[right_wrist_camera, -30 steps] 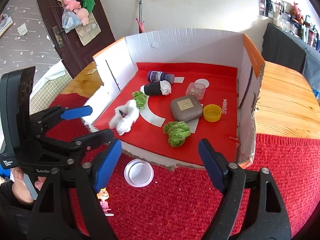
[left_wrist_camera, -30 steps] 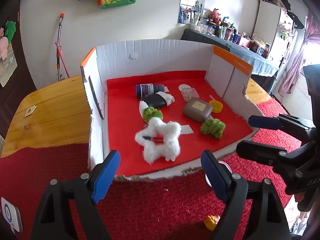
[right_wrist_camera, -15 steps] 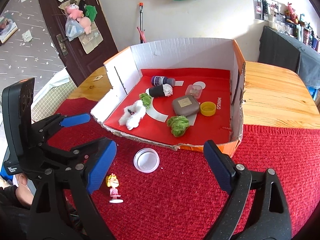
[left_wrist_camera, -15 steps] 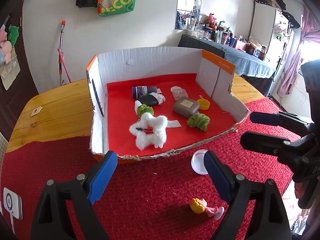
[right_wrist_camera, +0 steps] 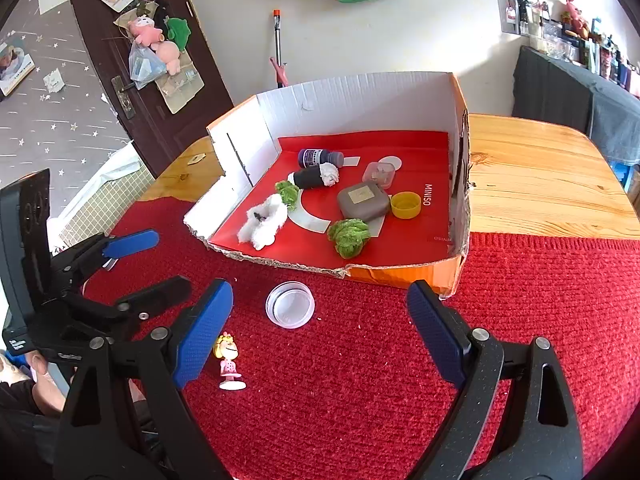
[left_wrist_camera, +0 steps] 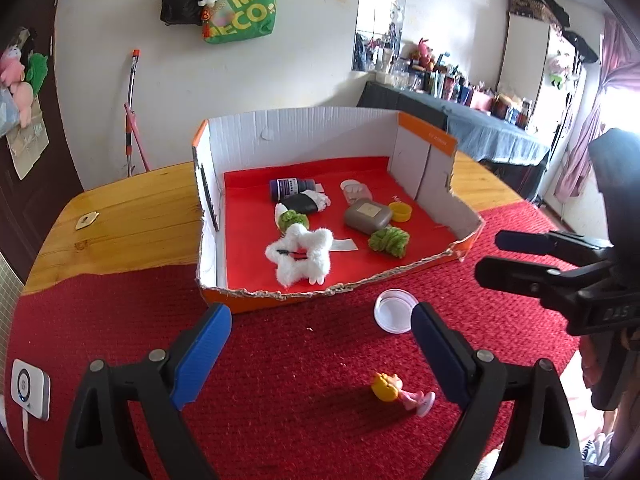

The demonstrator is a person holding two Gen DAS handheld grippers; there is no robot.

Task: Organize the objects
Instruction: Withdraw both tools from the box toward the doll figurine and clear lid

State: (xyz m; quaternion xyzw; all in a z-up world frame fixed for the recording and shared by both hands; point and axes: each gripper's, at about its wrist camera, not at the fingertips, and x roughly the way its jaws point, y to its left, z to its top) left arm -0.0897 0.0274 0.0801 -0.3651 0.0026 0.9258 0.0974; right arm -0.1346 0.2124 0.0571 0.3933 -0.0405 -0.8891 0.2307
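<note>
Left wrist view: left gripper (left_wrist_camera: 320, 350) held above the red mat (left_wrist_camera: 280, 380), fingers spread wide, nothing between them.
Right wrist view: right gripper (right_wrist_camera: 320, 330) likewise spread and empty, above the same mat, near the box front.
Box: cardboard box (left_wrist_camera: 304, 132), white walls, orange edges, torn low front lip; sits partly on the mat, partly on the wooden table (left_wrist_camera: 132, 208).
Box contents: white plush star (left_wrist_camera: 300, 254); two green fuzzy balls (left_wrist_camera: 389, 241) (left_wrist_camera: 293, 220); grey case (left_wrist_camera: 368, 216); yellow cap (left_wrist_camera: 401, 212); purple bottle (left_wrist_camera: 291, 188); black-and-white roll (left_wrist_camera: 306, 202); small clear container (right_wrist_camera: 378, 172).
Loose items: white lid (right_wrist_camera: 290, 305) flat on the mat just outside the box front; blonde figurine (right_wrist_camera: 229, 360) standing near the right gripper's left finger. In the left wrist view the figurine (left_wrist_camera: 400, 392) appears tipped; fisheye warp may account for this.
Judged stage: lid and figurine not yet boxed; both grippers free to take either.
Risk, figurine: small, top-heavy on soft pile; a finger brushing it on approach would likely topple it.
Risk, lid: thin and flat; fingers may slide over the rim or dig into the pile.
Risk, crowding: both grippers near the same two items; converging together could collide.
Risk, box lip: ragged front edge could snag a carried item.
</note>
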